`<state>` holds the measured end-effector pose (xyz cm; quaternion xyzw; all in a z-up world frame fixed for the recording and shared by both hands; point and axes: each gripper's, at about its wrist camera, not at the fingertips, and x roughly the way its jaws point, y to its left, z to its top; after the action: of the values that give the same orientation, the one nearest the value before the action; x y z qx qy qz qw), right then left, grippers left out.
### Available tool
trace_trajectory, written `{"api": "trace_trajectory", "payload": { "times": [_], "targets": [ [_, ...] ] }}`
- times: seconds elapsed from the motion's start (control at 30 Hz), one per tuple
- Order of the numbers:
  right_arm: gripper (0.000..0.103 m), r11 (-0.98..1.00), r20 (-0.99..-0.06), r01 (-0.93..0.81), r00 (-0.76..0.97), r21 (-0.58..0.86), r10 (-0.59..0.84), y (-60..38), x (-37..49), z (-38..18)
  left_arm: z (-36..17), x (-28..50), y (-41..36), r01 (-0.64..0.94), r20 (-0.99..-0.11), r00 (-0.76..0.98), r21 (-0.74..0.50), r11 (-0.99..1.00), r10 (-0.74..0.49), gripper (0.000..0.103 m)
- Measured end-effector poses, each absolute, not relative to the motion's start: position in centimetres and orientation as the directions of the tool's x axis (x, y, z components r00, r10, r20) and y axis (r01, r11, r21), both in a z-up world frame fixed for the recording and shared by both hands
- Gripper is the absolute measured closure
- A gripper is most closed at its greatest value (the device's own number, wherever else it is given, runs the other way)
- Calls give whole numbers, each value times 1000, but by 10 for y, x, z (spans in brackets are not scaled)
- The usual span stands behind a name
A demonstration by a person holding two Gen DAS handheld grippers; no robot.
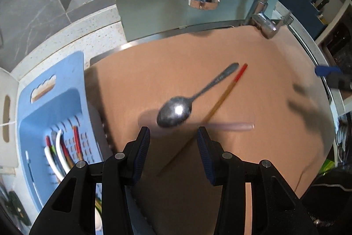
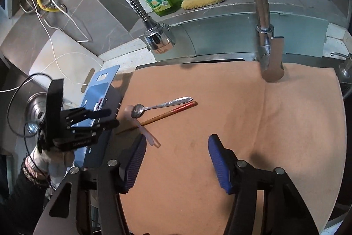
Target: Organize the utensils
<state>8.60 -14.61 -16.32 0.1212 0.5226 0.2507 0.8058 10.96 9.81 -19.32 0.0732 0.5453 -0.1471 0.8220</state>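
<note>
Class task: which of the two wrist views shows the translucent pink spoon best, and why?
The right wrist view: the pink spoon is sharp, its bowl under the metal spoon, handle crossing the chopstick. The left wrist view shows only a blurred handle.

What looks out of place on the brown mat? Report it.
Three utensils lie loose in a crossed pile: the metal spoon rests on a translucent pink spoon, beside one chopstick, while others stand in the blue holder.

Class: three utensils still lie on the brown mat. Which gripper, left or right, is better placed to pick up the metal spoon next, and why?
Probably the left gripper. Its open, empty jaws sit just short of the metal spoon bowl, beside the blue utensil basket. The right gripper, also open, is farther away.
</note>
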Motion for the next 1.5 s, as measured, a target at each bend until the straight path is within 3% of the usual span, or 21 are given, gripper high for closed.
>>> {"api": "trace_trajectory", "payload": {
  "times": [0.17,0.3,0.63,0.97,1.5],
  "targets": [
    [55,834,-773,-278,318,477,548,-141,84,-162,-199,142,86,340,-929,331,-43,940,-162,73],
    [55,841,-773,-270,335,469,539,-144,77,-159,-209,171,70,374,-945,313,29,927,-97,84],
    [55,854,-783,-151,346,498,518,-182,63,-172,-238,203,64,480,-982,191,93,872,0,84],
    [55,844,-780,-117,334,523,529,-200,64,-180,-245,181,53,586,-992,120,97,805,32,94],
    [55,806,-760,-207,269,554,591,-179,77,-182,-246,98,17,588,-991,57,-64,806,-120,95]
  ]
}}
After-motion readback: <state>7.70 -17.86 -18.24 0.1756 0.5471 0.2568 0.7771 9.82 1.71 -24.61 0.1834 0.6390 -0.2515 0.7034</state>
